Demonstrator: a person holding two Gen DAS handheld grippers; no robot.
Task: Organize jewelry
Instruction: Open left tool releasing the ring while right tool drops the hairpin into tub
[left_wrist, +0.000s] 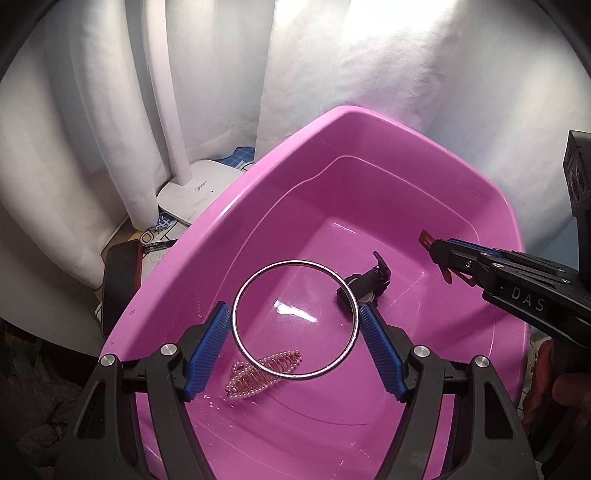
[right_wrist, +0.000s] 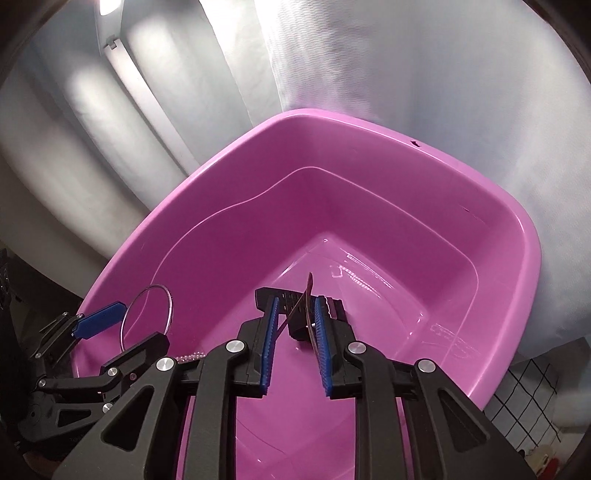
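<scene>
A pink plastic tub (left_wrist: 369, 122) fills both views. My left gripper (left_wrist: 295, 317) is shut on a silver bangle (left_wrist: 291, 263), its blue pads (left_wrist: 208, 343) pressing the ring from both sides above the tub floor. A pearl hair clip (left_wrist: 262, 374) and a black hair claw (left_wrist: 365, 282) lie on the tub floor. My right gripper (right_wrist: 293, 314) holds a thin brown hair clip (right_wrist: 308, 291) between its blue pads over the tub; the gripper also shows in the left wrist view (left_wrist: 439, 254). The bangle shows at the left in the right wrist view (right_wrist: 147, 314).
A white lamp base (left_wrist: 199, 192) and its stem stand behind the tub on the left, against white curtains. A dark phone-like object (left_wrist: 122, 280) lies left of the tub. A checked cloth (right_wrist: 528, 391) lies at the right.
</scene>
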